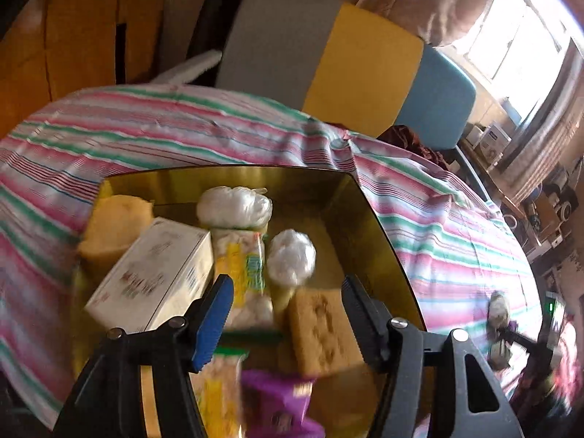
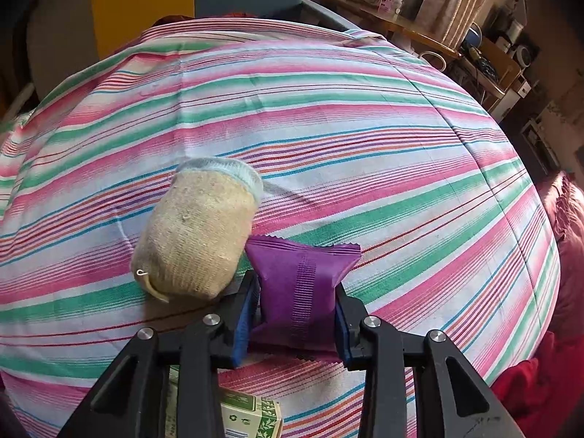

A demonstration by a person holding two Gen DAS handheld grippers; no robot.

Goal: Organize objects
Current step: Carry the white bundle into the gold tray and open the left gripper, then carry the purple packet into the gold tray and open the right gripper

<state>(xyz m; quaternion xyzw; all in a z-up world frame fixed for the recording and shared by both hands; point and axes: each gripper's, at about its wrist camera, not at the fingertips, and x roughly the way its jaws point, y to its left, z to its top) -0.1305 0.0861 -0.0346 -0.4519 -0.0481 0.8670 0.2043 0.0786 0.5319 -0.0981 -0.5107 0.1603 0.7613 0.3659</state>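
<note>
My left gripper is open and empty above a gold tin box on the striped cloth. The box holds a white carton, a yellow sponge, a brown sponge, two white plastic-wrapped bundles, a yellow snack packet and a purple packet. In the right wrist view my right gripper is shut on a purple packet just above the cloth. A beige rolled sock with a blue cuff lies touching the packet's left side.
A green and white carton lies under my right gripper's left arm. The striped cloth covers the whole surface. Grey, yellow and blue cushions stand behind it. A cluttered wooden shelf stands at the far right. Red fabric lies at the right edge.
</note>
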